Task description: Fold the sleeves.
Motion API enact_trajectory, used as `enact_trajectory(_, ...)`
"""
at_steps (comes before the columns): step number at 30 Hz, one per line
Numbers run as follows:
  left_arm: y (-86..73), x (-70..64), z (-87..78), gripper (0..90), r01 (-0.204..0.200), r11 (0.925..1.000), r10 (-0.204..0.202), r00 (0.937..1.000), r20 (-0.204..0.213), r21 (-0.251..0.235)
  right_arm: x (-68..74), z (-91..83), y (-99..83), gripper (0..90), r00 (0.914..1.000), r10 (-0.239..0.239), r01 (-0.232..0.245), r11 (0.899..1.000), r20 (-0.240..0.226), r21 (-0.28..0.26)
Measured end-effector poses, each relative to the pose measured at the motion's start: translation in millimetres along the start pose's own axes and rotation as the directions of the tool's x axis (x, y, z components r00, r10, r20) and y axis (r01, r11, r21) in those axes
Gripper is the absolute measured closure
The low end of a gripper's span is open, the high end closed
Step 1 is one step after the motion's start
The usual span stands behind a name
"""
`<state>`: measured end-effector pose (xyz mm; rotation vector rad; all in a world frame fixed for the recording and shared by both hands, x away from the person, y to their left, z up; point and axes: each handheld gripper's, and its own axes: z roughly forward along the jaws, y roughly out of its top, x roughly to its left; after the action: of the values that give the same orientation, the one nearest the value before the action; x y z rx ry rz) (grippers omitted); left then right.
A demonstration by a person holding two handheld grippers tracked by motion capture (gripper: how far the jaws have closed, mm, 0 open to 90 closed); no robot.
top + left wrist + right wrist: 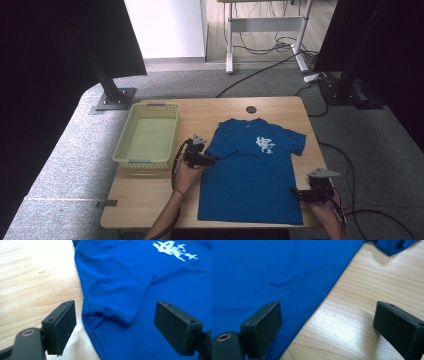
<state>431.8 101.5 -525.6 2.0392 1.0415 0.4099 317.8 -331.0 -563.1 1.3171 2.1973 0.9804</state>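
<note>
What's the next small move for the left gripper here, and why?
Probably ease the left gripper down and shut it on the folded-in sleeve. Its jaws stand open on either side of that sleeve's edge, above the shirt, gripping nothing. The right gripper is open too, straddling the shirt's side edge above the table, so both look posed for a fold.

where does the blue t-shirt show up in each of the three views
High view: the blue t-shirt lies flat on the table's right half, beside the basket.
Left gripper view: it covers the upper right, its folded-in sleeve between the open left claw jaws.
Right gripper view: it covers the left and top, its side edge running between the open right claw jaws.
Shared landmark: the light wooden table.
</note>
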Motion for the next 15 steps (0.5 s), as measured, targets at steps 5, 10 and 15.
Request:
enact_trajectory(5,-6.7,-5.5,-14.8,14.4,-0.008,0.9998,0.008,0.9999,0.011,-0.016,0.1,-0.1,0.0,8.1,1.0,0.001,-0.001,1.0,0.001,0.001)
enact_trajectory(10,-16.9,-10.4,-27.6,11.8,-0.015,0.9997,0.016,0.9997,0.021,-0.018,0.1,-0.2,0.0,8.1,1.0,0.001,-0.001,1.0,0.0,0.001)
enact_trajectory(15,-30.2,-15.2,-36.5,11.1,-0.025,0.9996,0.025,0.9996,0.016,-0.013,0.1,-0.1,0.0,8.1,1.0,0.001,-0.001,1.0,0.001,0.001)
